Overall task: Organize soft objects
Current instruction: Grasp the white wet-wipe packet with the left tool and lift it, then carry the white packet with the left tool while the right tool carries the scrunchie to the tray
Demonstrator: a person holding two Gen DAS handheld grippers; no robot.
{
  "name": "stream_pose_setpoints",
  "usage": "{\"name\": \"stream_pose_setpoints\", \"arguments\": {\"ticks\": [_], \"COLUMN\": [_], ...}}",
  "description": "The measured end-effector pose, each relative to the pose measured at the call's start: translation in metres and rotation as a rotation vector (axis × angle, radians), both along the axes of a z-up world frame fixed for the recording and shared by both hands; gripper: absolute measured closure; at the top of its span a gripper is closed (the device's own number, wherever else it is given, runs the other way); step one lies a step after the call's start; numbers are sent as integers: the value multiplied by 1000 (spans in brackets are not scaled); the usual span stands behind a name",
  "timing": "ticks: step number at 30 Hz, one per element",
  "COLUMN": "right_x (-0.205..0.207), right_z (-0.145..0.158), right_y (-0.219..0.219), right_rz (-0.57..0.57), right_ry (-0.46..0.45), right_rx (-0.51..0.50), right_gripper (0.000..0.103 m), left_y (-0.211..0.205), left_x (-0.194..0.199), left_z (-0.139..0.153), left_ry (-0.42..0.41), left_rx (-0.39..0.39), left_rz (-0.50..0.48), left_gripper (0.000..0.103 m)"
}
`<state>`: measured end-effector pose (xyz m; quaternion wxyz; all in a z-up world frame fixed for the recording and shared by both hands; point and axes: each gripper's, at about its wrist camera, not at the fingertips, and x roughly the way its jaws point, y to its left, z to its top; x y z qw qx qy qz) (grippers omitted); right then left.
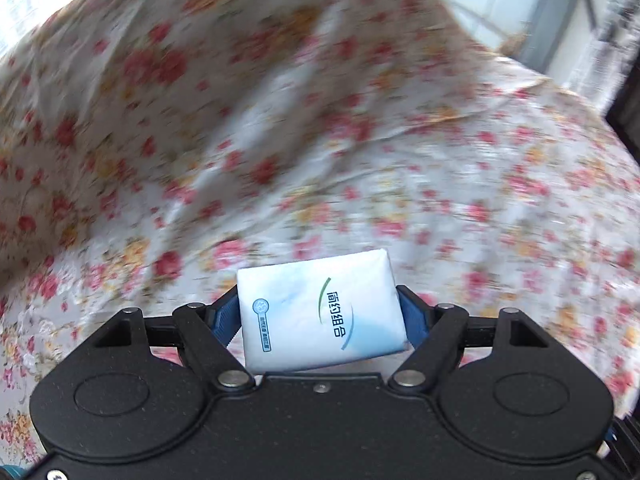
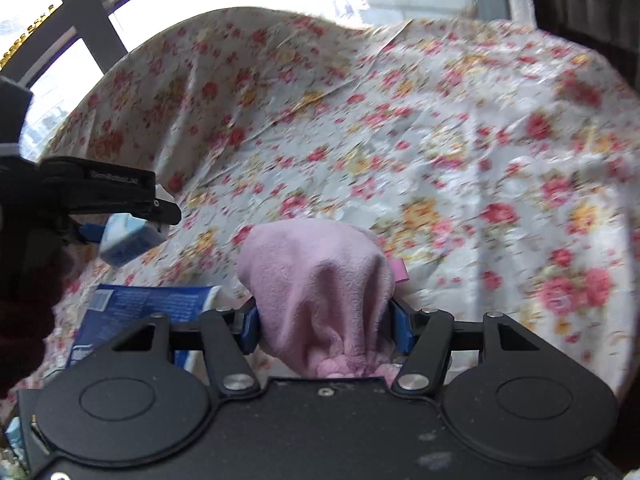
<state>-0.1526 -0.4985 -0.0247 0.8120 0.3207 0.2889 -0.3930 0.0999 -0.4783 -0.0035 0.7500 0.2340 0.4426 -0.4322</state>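
Left claw (image 1: 320, 312) is clamped on a white tissue pack (image 1: 318, 310) — blue pads press its two short sides, and the pack sits tilted between them, printed face up toward the camera, raised off the floral cloth (image 1: 440, 208) below. Everything behind the pack is motion-blurred, so only the red, pink and yellow flower print reads clearly. The cloth covers the tabletop and rises in a big fold toward the far left; window frames show past its far edge.

Right claw (image 2: 325, 326) is closed on a pink fleece item (image 2: 316, 292), bunched soft fabric squeezed between the blue pads, with a gathered hem nearest the camera and a rounded bulge on the far side. A small pink tab (image 2: 400, 271) sticks out at its right side. Whether the fleece rests on the cloth or hangs just above it cannot be told.

At the near left edge of the tabletop, beside the right claw's body, lies a blue printed package (image 2: 140, 306), flat on the cloth. Above it, at the left of the right wrist view, the left claw appears from the side with the tissue pack in its grip, lifted clear of the cloth. A dark sleeve (image 2: 24, 300) fills the left margin. Farther off, the floral cloth runs to the far edge — bright windows behind.
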Motion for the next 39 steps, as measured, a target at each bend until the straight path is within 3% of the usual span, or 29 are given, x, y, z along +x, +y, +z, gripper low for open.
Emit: {"name": "stream_pose_setpoints", "arguments": {"ticks": [6, 13, 21, 31, 39], "right_x": [-27, -74, -113, -116, -55], "right_z": [13, 20, 18, 43, 80], "right_y": [8, 26, 59, 121, 186], "right_rz": [-62, -128, -150, -33, 222], "right_ry": [48, 109, 175, 176, 94], "right_rx": [-55, -78, -68, -101, -136], "right_gripper": [42, 42, 42, 42, 42], "left_y": [-6, 21, 83, 210, 330], "left_x": [-65, -128, -166, -155, -101], "left_z": [8, 18, 18, 29, 57], "left_ry": [11, 57, 126, 124, -3], "left_rx": [-34, -66, -70, -122, -199], "left_rz": [-135, -240, -248, -63, 274], "left_gripper": [30, 30, 30, 30, 30]}}
